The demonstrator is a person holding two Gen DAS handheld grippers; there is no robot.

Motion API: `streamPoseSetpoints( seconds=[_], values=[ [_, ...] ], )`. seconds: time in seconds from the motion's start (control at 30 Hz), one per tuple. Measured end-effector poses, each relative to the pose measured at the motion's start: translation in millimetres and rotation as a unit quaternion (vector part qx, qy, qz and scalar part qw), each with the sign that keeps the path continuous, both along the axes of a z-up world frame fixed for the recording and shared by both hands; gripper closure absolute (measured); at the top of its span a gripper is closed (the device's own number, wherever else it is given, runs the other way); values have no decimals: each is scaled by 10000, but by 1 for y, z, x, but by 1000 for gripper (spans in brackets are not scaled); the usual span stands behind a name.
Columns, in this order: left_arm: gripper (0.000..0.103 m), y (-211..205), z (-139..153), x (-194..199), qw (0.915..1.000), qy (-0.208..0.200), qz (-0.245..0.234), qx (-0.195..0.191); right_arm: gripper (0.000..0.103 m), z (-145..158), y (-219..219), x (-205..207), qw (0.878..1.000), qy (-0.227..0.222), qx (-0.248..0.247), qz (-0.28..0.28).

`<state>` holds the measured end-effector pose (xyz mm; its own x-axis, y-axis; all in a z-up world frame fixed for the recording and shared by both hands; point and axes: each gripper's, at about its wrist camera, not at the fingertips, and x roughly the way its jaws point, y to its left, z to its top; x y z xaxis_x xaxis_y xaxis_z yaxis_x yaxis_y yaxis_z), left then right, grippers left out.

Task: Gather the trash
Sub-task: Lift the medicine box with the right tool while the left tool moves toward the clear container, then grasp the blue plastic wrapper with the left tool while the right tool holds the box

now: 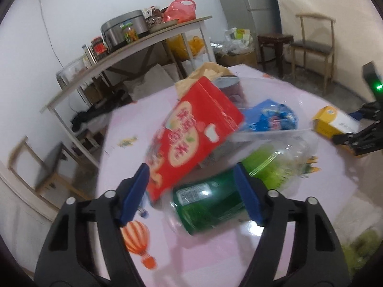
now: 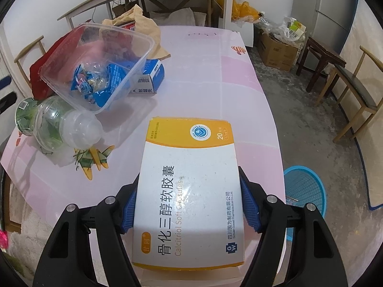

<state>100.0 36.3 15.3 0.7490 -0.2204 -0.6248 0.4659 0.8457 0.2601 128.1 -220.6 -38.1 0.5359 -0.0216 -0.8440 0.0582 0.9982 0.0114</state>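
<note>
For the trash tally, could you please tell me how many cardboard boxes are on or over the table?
3: the yellow-and-white medicine box between the right gripper fingers, the blue-and-white box beside the clear container, and the red box behind it. More may be hidden.

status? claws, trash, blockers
Right claw shut on medicine box. Left claw open over green bottle. Blue waste basket beside table, path unobstructed.
</note>
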Motion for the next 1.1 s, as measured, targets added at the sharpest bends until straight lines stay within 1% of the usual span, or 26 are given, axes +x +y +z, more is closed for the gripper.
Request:
streamPoseSetpoints(
  seconds=[0.03,0.07,0.13,0.2,0.3,0.4,0.47,0.5,0.53,0.57,0.63,0.7,0.73,0.77,0.83,0.93,0.97,1.03,1.1],
  values=[
    [37,1,-1,-4,9998,78,-111,-112,34,0,0,1,10000,30,-12,8],
    [37,2,-3,-9,9990,182,-325,-251,34,1,0,1,10000,46,-21,22],
    [37,-1,-6,-17,9966,274,-698,-341,34,0,0,1,9999,82,-44,49],
    [37,-8,-11,-23,9940,244,-1052,-191,34,0,1,2,9999,112,-64,60],
    [37,-17,-16,-23,9917,227,-1268,20,34,0,1,1,9999,121,-55,24],
    [37,-22,-14,-22,9895,254,-1418,-85,34,0,1,-1,9999,126,-62,-23],
    [37,-24,-12,-17,9881,409,-1433,-381,34,1,1,-1,9999,133,-65,-44],
    [37,-25,-11,-14,9859,588,-1422,-654,34,1,1,0,9999,137,-58,-53],
    [37,-26,-9,-12,9841,695,-1409,-823,34,1,1,-1,9999,139,-46,-57],
    [37,-28,-9,-9,9791,910,-1377,-1191,34,1,0,0,9999,140,-15,-69],
    [37,-32,-9,-6,9685,1179,-1333,-1743,34,2,-2,0,9999,136,52,-87],
    [37,-38,-10,-5,9609,1309,-1300,-2063,34,2,-3,1,9998,113,95,-94],
    [37,-43,-9,-6,9586,1282,-1273,-2203,34,2,-3,1,9999,107,94,-97],
    [37,-47,-8,-8,9580,1232,-1274,-2253,34,2,-3,1,9999,100,64,-95],
    [37,-56,-3,-8,9580,1108,-1286,-2311,34,1,-2,1,9999,71,4,-102],
    [37,-65,10,3,9554,1064,-1280,-2439,34,0,-2,1,9999,14,-20,-104],
    [37,-70,14,9,9579,1057,-1212,-2380,34,0,-2,0,9999,-10,-16,-109],
    [37,-83,20,23,9646,1112,-1091,-2128,34,0,-2,-2,9999,-59,13,-120],
    [37,-102,19,40,9728,1337,-923,-1649,34,0,-3,-4,9998,-111,58,-129]
  ],
)
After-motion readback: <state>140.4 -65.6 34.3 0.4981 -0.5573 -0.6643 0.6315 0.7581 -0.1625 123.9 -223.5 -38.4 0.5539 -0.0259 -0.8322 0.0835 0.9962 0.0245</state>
